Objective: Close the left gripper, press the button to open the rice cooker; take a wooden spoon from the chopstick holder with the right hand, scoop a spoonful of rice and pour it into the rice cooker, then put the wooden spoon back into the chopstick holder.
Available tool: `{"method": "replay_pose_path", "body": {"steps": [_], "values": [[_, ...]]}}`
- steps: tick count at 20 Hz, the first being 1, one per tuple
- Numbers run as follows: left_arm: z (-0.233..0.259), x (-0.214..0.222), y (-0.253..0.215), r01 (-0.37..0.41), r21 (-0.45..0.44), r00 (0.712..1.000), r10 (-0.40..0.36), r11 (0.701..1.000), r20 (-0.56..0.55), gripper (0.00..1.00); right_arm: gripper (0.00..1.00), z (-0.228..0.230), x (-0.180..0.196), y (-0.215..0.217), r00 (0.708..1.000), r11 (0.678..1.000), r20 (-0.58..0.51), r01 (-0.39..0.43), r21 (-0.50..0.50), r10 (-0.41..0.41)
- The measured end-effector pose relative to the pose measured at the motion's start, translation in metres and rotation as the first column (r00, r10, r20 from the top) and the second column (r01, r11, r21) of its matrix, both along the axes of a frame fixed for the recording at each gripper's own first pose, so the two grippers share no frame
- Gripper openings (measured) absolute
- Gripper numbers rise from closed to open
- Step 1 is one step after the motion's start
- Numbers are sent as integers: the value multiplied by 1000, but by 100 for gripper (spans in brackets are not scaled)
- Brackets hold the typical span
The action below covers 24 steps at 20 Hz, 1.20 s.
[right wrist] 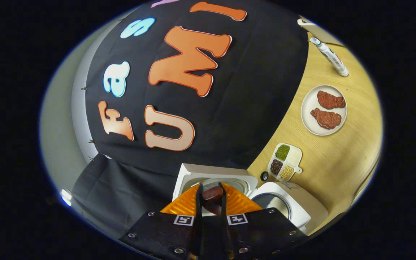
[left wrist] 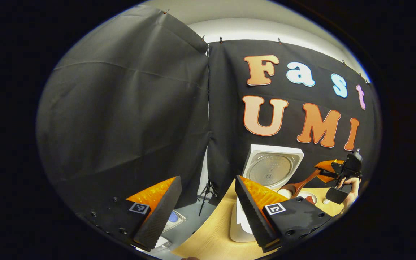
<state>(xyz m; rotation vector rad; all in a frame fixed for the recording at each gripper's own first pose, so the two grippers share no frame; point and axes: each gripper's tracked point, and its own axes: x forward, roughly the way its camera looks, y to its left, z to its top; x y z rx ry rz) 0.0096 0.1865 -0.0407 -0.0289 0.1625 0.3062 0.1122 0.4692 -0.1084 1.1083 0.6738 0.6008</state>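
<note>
The white rice cooker [left wrist: 239, 225] stands on the wooden table with its lid [left wrist: 272, 169] raised upright. My left gripper [left wrist: 207, 177] is open wide in front of it, holding nothing. Farther right, my right gripper [left wrist: 323, 171], held by a hand [left wrist: 350, 184], is shut on the handle of the wooden spoon [left wrist: 302, 185]. The spoon's bowl carries white rice [left wrist: 284, 193] beside the cooker's opening, partly hidden by my left finger. In the right gripper view, the right gripper [right wrist: 211, 186] clamps the spoon handle [right wrist: 211, 196] above the open lid [right wrist: 193, 173] and inner pot [right wrist: 274, 203].
A divided dish of grains [right wrist: 284, 161] and a small dark round object [right wrist: 264, 176] sit behind the cooker. Farther along the table [right wrist: 334, 169] are a plate with two meat pieces [right wrist: 324, 110] and a white bottle [right wrist: 329, 56]. A tripod [left wrist: 206, 195] stands on the floor past the table's left edge.
</note>
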Motion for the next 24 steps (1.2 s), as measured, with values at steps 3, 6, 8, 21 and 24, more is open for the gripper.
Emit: {"method": "replay_pose_path", "body": {"steps": [3, 6, 8, 21, 24], "values": [[0, -2, 0, 0, 0, 1000, 0, 1000, 1, 99, 19, 6, -2, 2, 999, 999, 50, -14, -29, 15], [1, -4, 0, 3, -1, 1000, -3, 1000, 5, 100, 19, 14, -7, 6, 995, 999, 95, -25, -48, 30], [1, -5, 1, 2, 0, 1000, -2, 1000, 6, 100, 19, 18, -12, 10, 990, 997, 131, -37, -66, 45], [-4, -9, 2, -3, -7, 1000, 3, 1000, -1, 99, 19, 35, -31, 35, 914, 966, 373, -63, -250, 156], [-6, -10, 4, -6, -12, 1000, 6, 1000, -3, 100, 19, 42, -42, 41, 880, 951, 434, -61, -303, 194]]}}
